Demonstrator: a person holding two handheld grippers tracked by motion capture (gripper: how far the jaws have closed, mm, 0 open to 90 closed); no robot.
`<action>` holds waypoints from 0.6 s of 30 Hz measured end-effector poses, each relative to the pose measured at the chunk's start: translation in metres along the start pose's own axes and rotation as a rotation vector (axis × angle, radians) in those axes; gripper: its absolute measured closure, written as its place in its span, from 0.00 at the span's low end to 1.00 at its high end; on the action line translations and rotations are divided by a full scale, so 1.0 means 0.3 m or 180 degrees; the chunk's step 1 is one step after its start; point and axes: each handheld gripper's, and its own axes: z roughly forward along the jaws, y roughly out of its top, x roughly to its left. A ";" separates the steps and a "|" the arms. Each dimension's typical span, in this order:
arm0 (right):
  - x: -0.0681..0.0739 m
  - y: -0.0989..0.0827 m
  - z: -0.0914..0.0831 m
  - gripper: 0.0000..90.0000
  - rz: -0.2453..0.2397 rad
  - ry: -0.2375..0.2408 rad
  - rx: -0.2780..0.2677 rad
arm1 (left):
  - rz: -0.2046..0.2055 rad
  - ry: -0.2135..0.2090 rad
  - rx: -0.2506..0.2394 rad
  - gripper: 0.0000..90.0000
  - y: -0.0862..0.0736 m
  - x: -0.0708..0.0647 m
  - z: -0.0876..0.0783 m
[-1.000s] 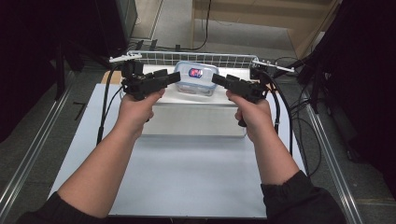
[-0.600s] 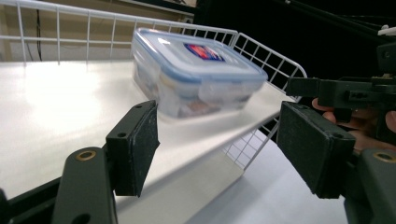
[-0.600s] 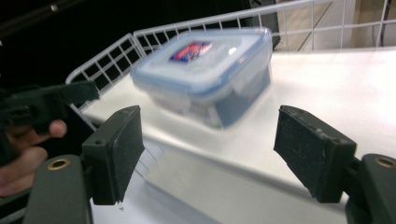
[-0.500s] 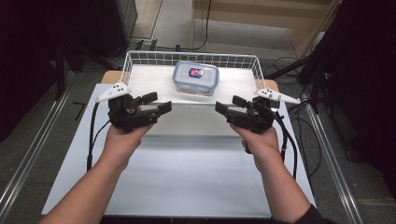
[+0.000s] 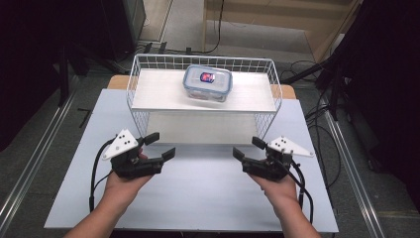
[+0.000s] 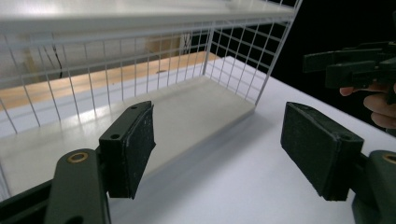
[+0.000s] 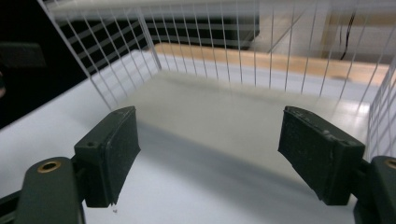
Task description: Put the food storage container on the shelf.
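A clear lidded food container [image 5: 207, 83] with a blue rim and a red-blue label sits on the top board of a white wire rack [image 5: 133, 87] at the far middle of the table. My left gripper [image 5: 162, 145] hovers low over the white table in front of the rack's left corner. My right gripper [image 5: 246, 147] mirrors it at the right corner. Both point inward and forward. In the left gripper view the left gripper [image 6: 217, 149] has just been opening, with nothing between its pads. The right gripper [image 7: 208, 149] has likewise just been opening, with nothing between its pads.
The rack's lower board [image 6: 187, 112] lies just ahead of both grippers, with wire side walls [image 7: 121, 60] around it. Cables [image 5: 94, 178] trail from each gripper over the white tabletop [image 5: 203, 198]. More cables and metal rails lie on the floor on either side.
Both grippers have left the container's sides, coming back toward the person and down to just above the table. Their jaws stand wider. The container stays on the top board.
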 end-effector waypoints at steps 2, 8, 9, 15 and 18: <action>-0.002 -0.060 -0.002 0.21 -0.0043 -0.0053 0.0019 | 0.0035 -0.0020 0.0082 0.27 -0.049 -0.006 -0.005; -0.001 -0.214 -0.022 0.16 -0.0170 -0.0183 0.0035 | 0.0254 0.0078 0.0437 0.19 -0.220 -0.023 -0.012; 0.002 -0.235 -0.028 0.16 -0.0200 -0.0197 0.0043 | 0.0327 0.0097 0.0491 0.15 -0.258 -0.027 -0.013; 0.037 -0.251 -0.046 0.15 -0.0316 -0.0215 0.0021 | 0.0362 0.0095 0.0691 0.08 -0.287 -0.039 0.011; 0.048 -0.240 -0.046 0.15 -0.0382 -0.0220 -0.0031 | 0.0358 0.0096 0.0656 0.07 -0.279 -0.037 0.011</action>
